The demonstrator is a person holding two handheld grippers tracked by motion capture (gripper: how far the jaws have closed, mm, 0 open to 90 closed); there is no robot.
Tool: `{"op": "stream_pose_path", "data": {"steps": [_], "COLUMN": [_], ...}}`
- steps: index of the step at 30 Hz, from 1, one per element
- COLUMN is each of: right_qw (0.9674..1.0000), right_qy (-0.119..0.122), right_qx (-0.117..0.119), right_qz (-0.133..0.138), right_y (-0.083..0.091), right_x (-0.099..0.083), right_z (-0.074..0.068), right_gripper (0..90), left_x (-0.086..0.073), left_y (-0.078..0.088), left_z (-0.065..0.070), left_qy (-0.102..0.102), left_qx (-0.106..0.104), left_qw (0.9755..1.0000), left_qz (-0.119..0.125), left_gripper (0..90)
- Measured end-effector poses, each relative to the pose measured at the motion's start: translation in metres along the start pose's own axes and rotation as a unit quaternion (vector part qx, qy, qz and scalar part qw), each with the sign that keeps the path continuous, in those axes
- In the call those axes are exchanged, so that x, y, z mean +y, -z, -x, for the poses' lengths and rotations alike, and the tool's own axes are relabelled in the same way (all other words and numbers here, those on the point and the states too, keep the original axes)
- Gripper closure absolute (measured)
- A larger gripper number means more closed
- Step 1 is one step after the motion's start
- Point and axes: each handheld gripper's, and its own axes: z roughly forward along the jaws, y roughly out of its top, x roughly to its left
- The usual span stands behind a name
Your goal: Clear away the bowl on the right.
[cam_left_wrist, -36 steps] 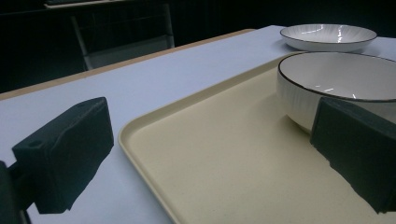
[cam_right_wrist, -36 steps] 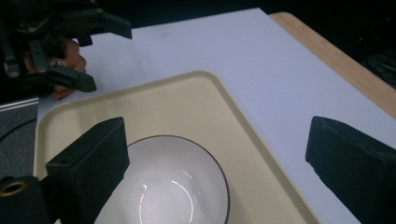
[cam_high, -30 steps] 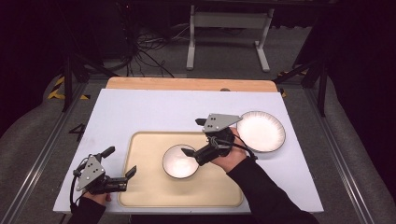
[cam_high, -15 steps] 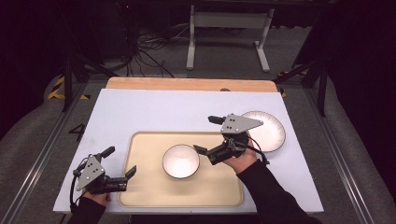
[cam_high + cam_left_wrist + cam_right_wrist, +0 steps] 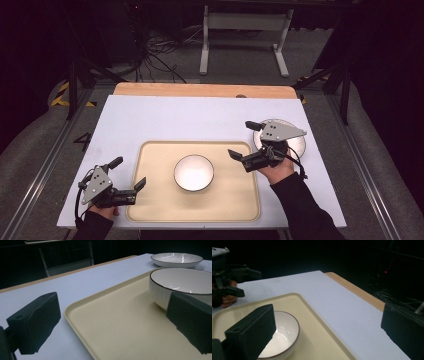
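White bowl sits mid-tray, so that part looks done; plate waits on the table off the tray's right edge; right gripper hovers between them, jaws wide, empty; left gripper idles wide open at the tray's corner

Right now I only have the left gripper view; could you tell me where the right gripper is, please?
Observer: The right gripper hangs at the tray's right edge, open and empty.
Operator: Thank you. Is it over the plate?
Observer: Partly; its body covers part of the plate, which lies off the tray.
Operator: And the bowl?
Observer: The bowl sits mid-tray, untouched by either gripper.
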Motion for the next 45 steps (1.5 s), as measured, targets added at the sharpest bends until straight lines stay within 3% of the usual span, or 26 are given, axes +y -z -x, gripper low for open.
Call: {"op": "stream_pose_path", "data": {"steps": [12,14,17,19,21,24,39,45], "right_qw": [0.9987,0.9975,0.9937,0.9923,0.9938,0.9939,0.9951,0.9952], "right_qy": [0.005,0.017,0.042,0.037,0.015,0.002,-0.031,-0.031], "right_qx": [-0.051,-0.067,-0.087,-0.099,-0.095,-0.092,-0.083,-0.084], "right_qz": [0.002,0.013,0.056,0.063,0.056,0.060,0.044,0.040], "right_y": [0.020,0.023,0.028,0.031,0.032,0.033,0.030,0.029], "right_x": [-0.016,-0.020,-0.028,-0.033,-0.039,-0.049,-0.091,-0.103], "right_z": [0.020,0.022,0.022,0.022,0.024,0.027,0.026,0.022], "right_gripper": [0.0,0.0,0.0,0.0,0.0,0.0,0.0,0.0], "left_x": [0.000,0.000,0.000,0.000,0.000,0.000,0.000,0.000], "left_y": [0.000,0.000,0.000,0.000,0.000,0.000,0.000,0.000], "left_z": [0.000,0.000,0.000,0.000,0.000,0.000,0.000,0.000], "left_qy": [-0.001,0.000,-0.001,-0.001,-0.001,-0.001,-0.001,-0.001], "left_qx": [0.000,0.000,0.000,0.001,0.000,0.000,0.000,0.000], "left_qw": [1.0000,1.0000,1.0000,1.0000,1.0000,1.0000,1.0000,1.0000], "left_qz": [0.001,0.001,0.000,0.000,0.000,-0.001,-0.002,-0.002], "left_gripper": [0.1,0.1,0.1,0.1,0.2,0.1,0.1,0.2]}}
